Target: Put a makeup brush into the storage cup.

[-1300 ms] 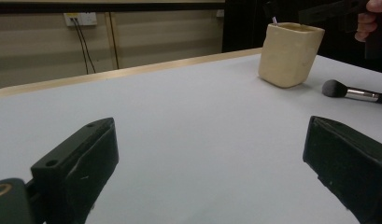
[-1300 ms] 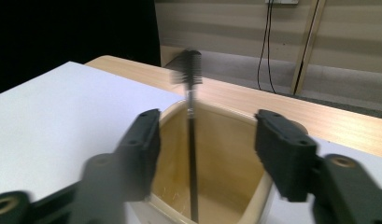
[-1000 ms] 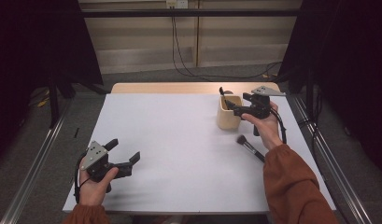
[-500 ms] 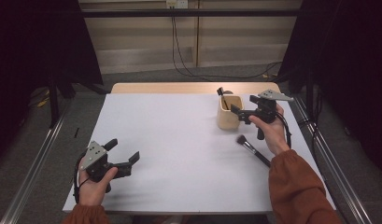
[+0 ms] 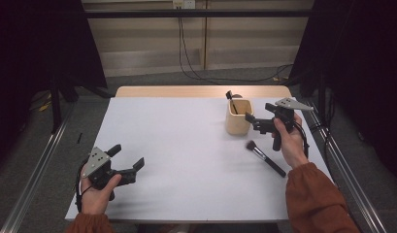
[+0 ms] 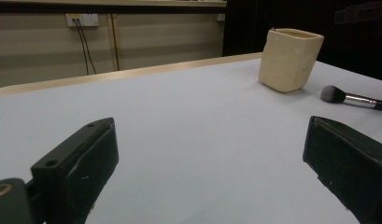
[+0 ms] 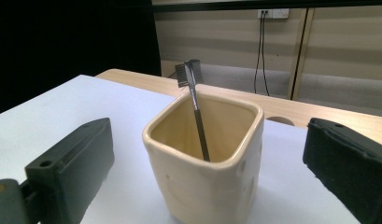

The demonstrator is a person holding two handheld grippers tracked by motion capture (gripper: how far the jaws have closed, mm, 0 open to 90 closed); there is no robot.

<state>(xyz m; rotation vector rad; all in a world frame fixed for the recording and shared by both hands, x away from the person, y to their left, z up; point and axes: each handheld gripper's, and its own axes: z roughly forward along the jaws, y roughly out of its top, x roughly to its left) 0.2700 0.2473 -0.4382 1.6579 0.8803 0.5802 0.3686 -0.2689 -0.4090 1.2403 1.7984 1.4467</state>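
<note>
Right gripper [image 5: 256, 122]: held up just beside the right side of the cup, jaws spread wide and holding nothing; in its own view the two black jaws stand apart on either side of the cup without touching it.
Left gripper [image 5: 124, 161]: held low over the near left part of the table, jaws wide open and empty, well apart from the cup and the brush; in its own view bare table lies between the jaws.
Cup [image 5: 239, 117]: cream, square-mouthed with rounded corners, standing upright on the far right part of the table; from the left gripper view it stands far off at the upper right [image 6: 290, 59].
Small brush in the cup [image 7: 194, 103]: thin metal stem leaning against the inside of the cup, its comb-like head sticking up above the rim at the far side.
Makeup brush [image 5: 265, 158]: lying flat on the table just in front of the cup and to its right, soft dark head toward the cup, black handle running toward the right hand; apart from both grippers.
Right hand [image 5: 289, 141]: wrapped round the gripper's handle, rust-coloured sleeve behind it.
Table [image 5: 186, 160]: white top with a wooden strip along the far edge.
</note>
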